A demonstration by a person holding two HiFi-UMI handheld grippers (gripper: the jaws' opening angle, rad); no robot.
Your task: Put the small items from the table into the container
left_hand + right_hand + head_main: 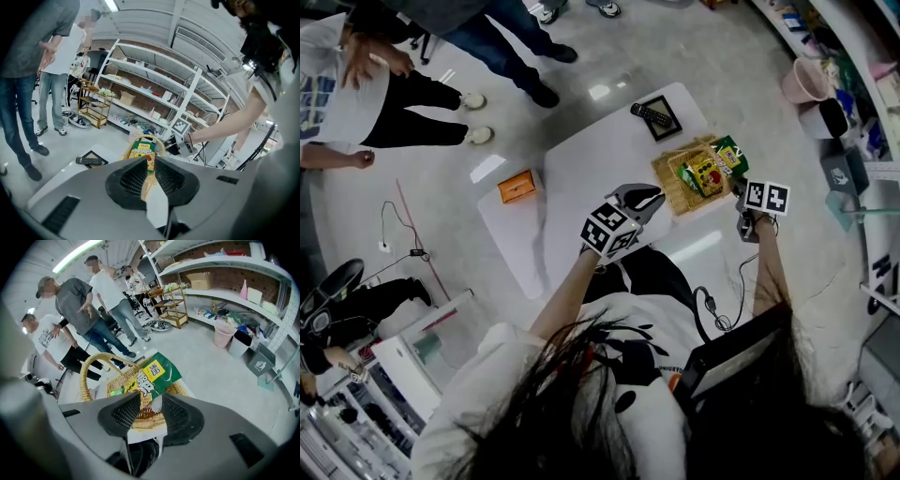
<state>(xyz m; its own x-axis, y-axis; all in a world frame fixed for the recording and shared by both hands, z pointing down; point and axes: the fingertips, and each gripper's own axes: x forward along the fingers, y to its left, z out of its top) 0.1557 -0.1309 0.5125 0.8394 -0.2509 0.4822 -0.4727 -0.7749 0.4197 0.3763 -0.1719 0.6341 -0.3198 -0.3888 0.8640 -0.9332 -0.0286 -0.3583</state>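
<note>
Woven wicker basket with a hoop handle [668, 189] sits at the right end of the white tabletop [581, 159], and it is where the small items lie. A green foil snack packet with a yellow label [157, 373] leans against the far right side of the basket, partly over the rim. A yellow snack packet with red print [705, 173] lies flat beside it in the middle.

The right claw [151, 404] points steeply down into the basket from its near right corner. Its two jaws stand apart and the dark ribbed pads [126, 416] press on nothing. The lower end of the green packet shows in the gap just past the tips, with the woven rim under it.

The left claw [150, 161] is over the tabletop just left of the basket and aims at it without touching it. Its jaws are also parted, with only the basket and bare tabletop seen through the gap.

A black remote control [652, 115] rests on a dark square tray [667, 120] at the far end of the tabletop, well apart from the basket. A small orange box [517, 187] lies toward the left end. Several people [77, 305] stand on the grey floor beyond, and white metal shelves [154, 84] line the wall.
</note>
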